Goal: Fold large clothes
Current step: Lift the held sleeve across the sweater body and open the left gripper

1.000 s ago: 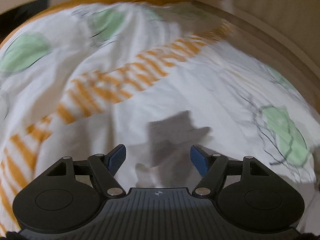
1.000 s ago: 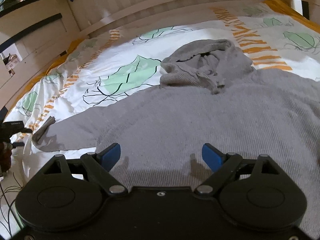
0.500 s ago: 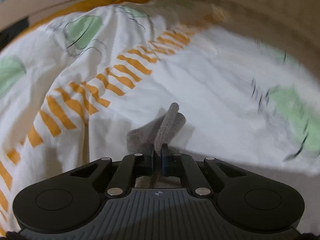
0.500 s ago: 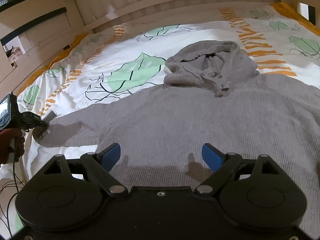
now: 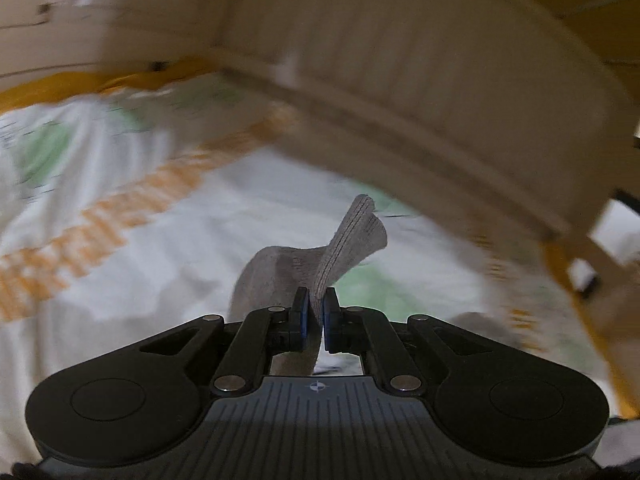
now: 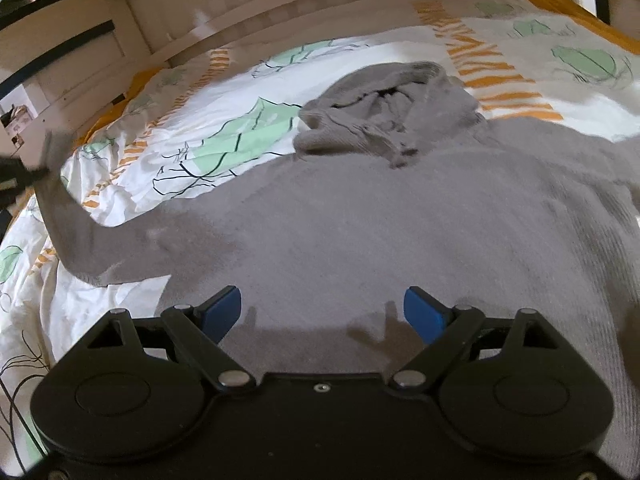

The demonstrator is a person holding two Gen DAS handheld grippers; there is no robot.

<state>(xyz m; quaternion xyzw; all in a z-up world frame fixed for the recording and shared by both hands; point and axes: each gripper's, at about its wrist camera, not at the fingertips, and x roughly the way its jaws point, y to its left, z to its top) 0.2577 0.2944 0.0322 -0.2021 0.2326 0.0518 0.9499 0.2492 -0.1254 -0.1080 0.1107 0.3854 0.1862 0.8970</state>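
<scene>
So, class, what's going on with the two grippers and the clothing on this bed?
A grey hooded sweater lies spread on a leaf-patterned duvet. The left gripper is shut on the sleeve cuff and holds it raised off the bedding, apparently to begin folding the sleeve inward. The right gripper hovers open above the sweater's lower body, gripping nothing.

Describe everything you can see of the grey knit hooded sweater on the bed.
The grey ribbed-knit hooded sweater lies spread flat on the leaf-print duvet, hood crumpled at the far end. One long sleeve rises off the bed; the left gripper is shut on its cuff. The open right gripper hovers over the body.
</scene>
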